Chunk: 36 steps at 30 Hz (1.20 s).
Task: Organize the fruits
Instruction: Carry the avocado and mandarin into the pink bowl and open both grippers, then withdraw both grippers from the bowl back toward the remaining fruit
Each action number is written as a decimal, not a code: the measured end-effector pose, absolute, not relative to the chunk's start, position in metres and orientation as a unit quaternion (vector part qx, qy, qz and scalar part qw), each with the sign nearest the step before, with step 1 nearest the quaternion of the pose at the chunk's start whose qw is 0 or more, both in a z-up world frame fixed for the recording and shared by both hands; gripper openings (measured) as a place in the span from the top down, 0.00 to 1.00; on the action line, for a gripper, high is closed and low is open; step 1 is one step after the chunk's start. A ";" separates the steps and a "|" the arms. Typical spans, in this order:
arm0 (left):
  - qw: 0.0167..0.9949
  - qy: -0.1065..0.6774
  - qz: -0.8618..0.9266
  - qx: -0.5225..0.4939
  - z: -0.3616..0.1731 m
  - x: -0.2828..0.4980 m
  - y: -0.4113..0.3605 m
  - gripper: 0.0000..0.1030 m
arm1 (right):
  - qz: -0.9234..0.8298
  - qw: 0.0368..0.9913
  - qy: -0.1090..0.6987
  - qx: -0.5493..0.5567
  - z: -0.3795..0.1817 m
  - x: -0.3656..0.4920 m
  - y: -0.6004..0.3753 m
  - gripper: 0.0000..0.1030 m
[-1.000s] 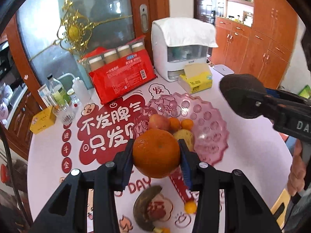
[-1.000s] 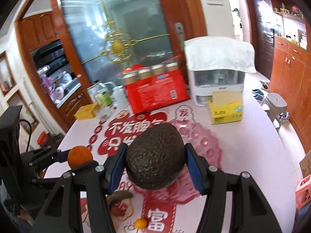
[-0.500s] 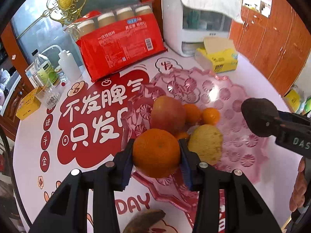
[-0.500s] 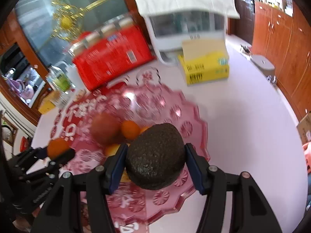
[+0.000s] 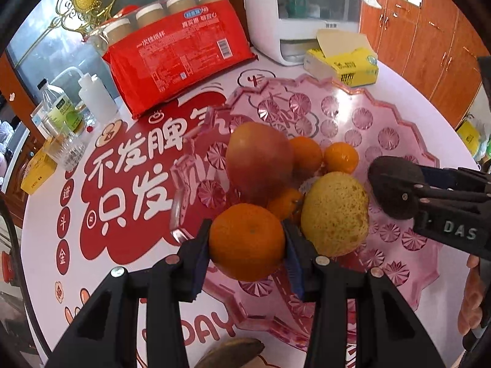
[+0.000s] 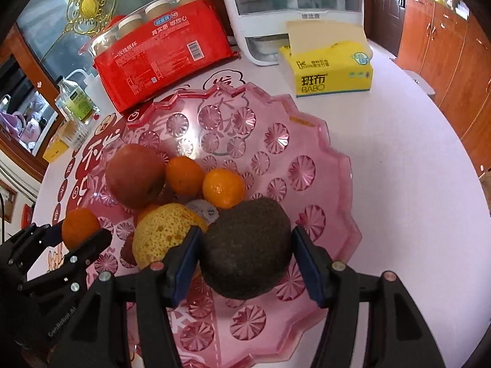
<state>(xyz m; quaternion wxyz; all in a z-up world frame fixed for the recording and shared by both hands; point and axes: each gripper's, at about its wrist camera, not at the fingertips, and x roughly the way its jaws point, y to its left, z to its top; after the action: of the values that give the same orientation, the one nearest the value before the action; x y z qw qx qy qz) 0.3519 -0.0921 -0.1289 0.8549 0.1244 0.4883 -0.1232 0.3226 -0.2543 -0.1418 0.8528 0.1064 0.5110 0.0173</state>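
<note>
My left gripper [image 5: 246, 231] is shut on an orange [image 5: 247, 245], low over the near left rim of the pink glass plate [image 5: 383, 116]. In the plate lie a red apple [image 5: 259, 159], a yellow speckled fruit [image 5: 334, 214] and several small oranges. My right gripper [image 6: 247, 240] holds a dark avocado [image 6: 247, 248] low over the plate's near part [image 6: 307, 153], right beside the yellow fruit [image 6: 165, 233]. Its jaws are just opening, with the pads still on the avocado. The left gripper [image 6: 81, 230] with its orange shows at the left of the right wrist view.
Behind the plate lie a red pack of paper cups [image 5: 181, 49], a yellow tissue box [image 6: 331, 73] and a white appliance [image 6: 294, 6]. Bottles and a glass [image 5: 66, 150] stand at the far left. A brown item [image 5: 233, 352] lies near the front edge. A hand [image 5: 469, 300] holds the right gripper.
Both grippers have come down and forward with their fruits, from high over the table to just above the plate. The views now tilt down onto the fruit pile.
</note>
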 end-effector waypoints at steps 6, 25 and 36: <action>0.858 0.481 -0.124 0.131 -0.125 0.341 -0.090 0.44 | 0.032 0.859 0.498 0.116 -0.130 0.314 -0.253 0.40; 0.894 0.410 -0.132 0.125 -0.027 0.237 -0.059 0.21 | 0.059 0.902 0.421 0.082 -0.035 0.220 -0.233 0.41; 0.917 0.351 -0.138 0.128 0.030 0.144 -0.030 0.13 | 0.096 0.931 0.350 0.035 0.029 0.129 -0.197 0.41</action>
<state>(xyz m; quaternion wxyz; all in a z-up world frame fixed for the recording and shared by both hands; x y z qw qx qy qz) 0.1439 -0.0301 0.0304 0.9173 0.1280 0.3509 -0.1383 0.1288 -0.1966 0.0290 0.9313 0.0349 0.3497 0.0963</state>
